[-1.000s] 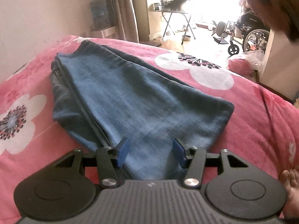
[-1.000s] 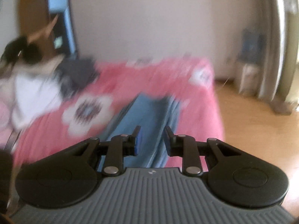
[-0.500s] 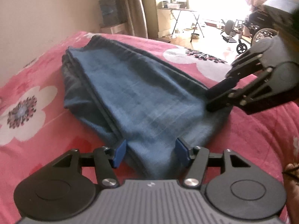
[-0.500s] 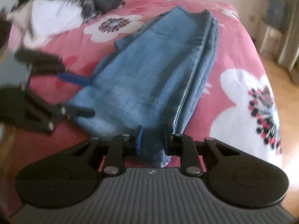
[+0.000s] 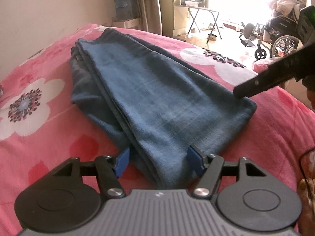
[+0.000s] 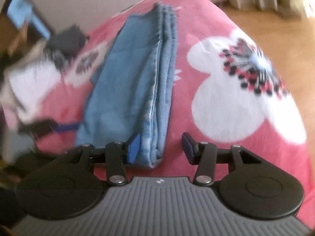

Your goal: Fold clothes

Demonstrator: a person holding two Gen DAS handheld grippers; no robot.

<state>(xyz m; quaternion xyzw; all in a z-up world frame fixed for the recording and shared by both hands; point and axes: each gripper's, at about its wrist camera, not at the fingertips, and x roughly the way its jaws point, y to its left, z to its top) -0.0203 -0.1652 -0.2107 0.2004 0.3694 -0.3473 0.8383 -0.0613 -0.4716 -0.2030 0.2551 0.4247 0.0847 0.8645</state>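
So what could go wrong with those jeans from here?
The left gripper is opening around the near end of the jeans, so it may catch only some layers. The right gripper, also opening, has the stacked edge off-centre beside one pad; layers could slip out and the fold come undone on the soft bedspread.

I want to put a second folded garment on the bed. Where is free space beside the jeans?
Free: the pink cover left of the jeans in the left view, around the white flower; and on their other side, by the big flower. Crowded: the clothes pile at the far corner, and both near corners of the jeans, where the tools are.
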